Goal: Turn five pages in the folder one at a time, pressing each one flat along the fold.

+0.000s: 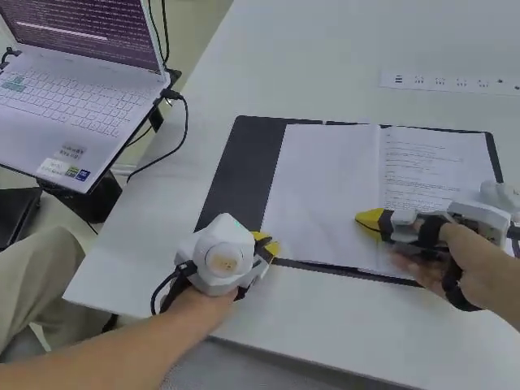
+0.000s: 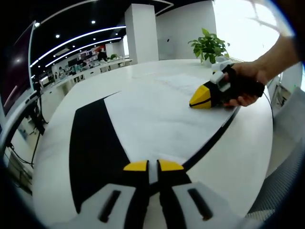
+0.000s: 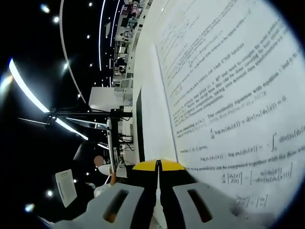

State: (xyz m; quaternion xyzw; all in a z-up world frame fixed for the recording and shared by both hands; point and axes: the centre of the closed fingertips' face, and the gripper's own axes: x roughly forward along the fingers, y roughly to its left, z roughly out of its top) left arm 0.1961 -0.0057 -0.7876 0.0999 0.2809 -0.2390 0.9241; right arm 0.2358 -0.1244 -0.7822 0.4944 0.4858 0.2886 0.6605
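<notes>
The folder [image 1: 244, 175] lies open on the white table, black cover underneath, with a blank white page [image 1: 325, 187] on the left and a printed page [image 1: 426, 166] on the right. My right gripper [image 1: 363, 218] is shut, its yellow tips resting on the paper close to the fold; it reaches in from the right. In its own view the shut right gripper [image 3: 158, 165] lies over the printed page [image 3: 228, 95]. My left gripper [image 1: 266, 247] is shut at the folder's near edge. The left gripper view has the left gripper [image 2: 153, 166] by the black cover [image 2: 90, 143] and the right gripper [image 2: 201, 97] further off.
An open laptop [image 1: 81, 77] stands at the far left with a black cable [image 1: 180, 122] trailing off its side. A white power strip [image 1: 451, 81] lies at the back right. A potted plant [image 2: 209, 45] stands beyond the table.
</notes>
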